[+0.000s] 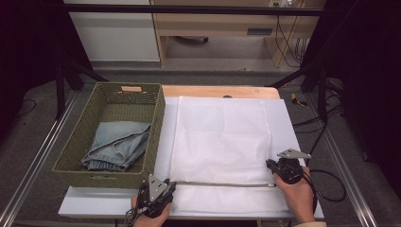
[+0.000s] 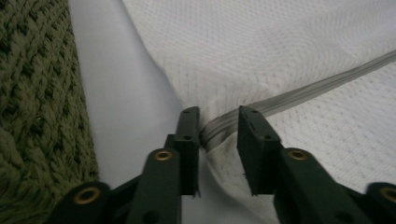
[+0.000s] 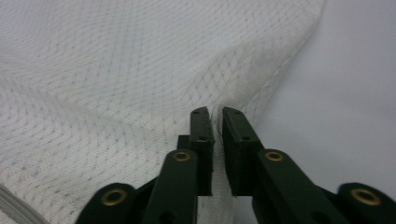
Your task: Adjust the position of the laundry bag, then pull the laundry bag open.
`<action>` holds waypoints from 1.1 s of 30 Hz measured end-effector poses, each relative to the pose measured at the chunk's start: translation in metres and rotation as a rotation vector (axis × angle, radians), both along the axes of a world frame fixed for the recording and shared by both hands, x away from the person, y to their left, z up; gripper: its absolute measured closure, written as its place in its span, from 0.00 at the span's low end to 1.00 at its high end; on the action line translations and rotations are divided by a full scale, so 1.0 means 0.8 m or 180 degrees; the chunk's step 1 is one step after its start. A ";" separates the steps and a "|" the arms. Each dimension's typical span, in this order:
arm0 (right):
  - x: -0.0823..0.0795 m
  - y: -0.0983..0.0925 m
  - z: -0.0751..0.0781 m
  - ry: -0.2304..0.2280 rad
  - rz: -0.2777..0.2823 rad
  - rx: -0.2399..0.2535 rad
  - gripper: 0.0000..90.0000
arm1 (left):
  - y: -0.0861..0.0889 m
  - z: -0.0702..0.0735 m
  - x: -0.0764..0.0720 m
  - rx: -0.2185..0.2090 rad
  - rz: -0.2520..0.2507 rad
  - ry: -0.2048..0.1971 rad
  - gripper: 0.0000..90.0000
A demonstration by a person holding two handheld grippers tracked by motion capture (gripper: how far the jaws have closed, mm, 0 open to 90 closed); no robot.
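While jeans (image 1: 118, 144) fill the basket (image 1: 75, 137) overhead, gripper views show mesh bag (image 2: 280, 42).

White mesh cloth laundry bag (image 1: 221, 137), matt, with grey zipper (image 2: 299, 91). Beside bag: rough woven olive basket (image 1: 156, 127) holding faded denim jeans (image 1: 118, 144). Under bag: smooth white bench (image 1: 293, 137). Matt black gripper jaws.

1. I see the basket (image 1: 156, 127) on the table's (image 1: 94, 203) left, jeans (image 1: 118, 144) in it.
2. The mesh bag (image 1: 222, 137) lies right of it.
3. The zipper (image 1: 222, 184) runs along the bag's near edge.
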State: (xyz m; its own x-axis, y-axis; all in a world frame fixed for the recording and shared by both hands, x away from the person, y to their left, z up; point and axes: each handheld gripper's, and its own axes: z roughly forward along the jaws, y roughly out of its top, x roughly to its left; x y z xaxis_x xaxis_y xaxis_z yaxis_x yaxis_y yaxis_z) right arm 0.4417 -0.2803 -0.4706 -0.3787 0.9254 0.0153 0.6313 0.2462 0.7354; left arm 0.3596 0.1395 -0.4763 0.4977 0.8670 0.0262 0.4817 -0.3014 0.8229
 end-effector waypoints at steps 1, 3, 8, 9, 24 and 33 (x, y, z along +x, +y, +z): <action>-0.001 -0.001 0.001 -0.0029 -0.0023 -0.0026 0.83 | -0.002 0.001 -0.001 0.0003 -0.0029 -0.0005 0.66; -0.009 -0.008 0.007 -0.0130 -0.0138 -0.0059 0.62 | -0.008 0.002 -0.004 -0.0059 -0.0111 -0.0034 0.56; -0.030 -0.020 0.018 -0.0249 -0.0197 -0.0064 0.40 | -0.010 0.007 -0.006 -0.0161 -0.0187 -0.0048 0.49; -0.036 -0.023 0.020 -0.0263 -0.0211 -0.0073 0.36 | -0.010 0.009 -0.006 -0.0243 -0.0215 -0.0057 0.48; -0.106 -0.043 0.018 -0.0233 -0.0077 -0.0039 0.35 | -0.025 0.015 -0.008 -0.0699 -0.0789 -0.0096 0.14; -0.103 -0.038 0.008 -0.0083 0.0054 -0.0035 0.40 | -0.027 0.014 -0.009 -0.0651 -0.0774 -0.0117 0.14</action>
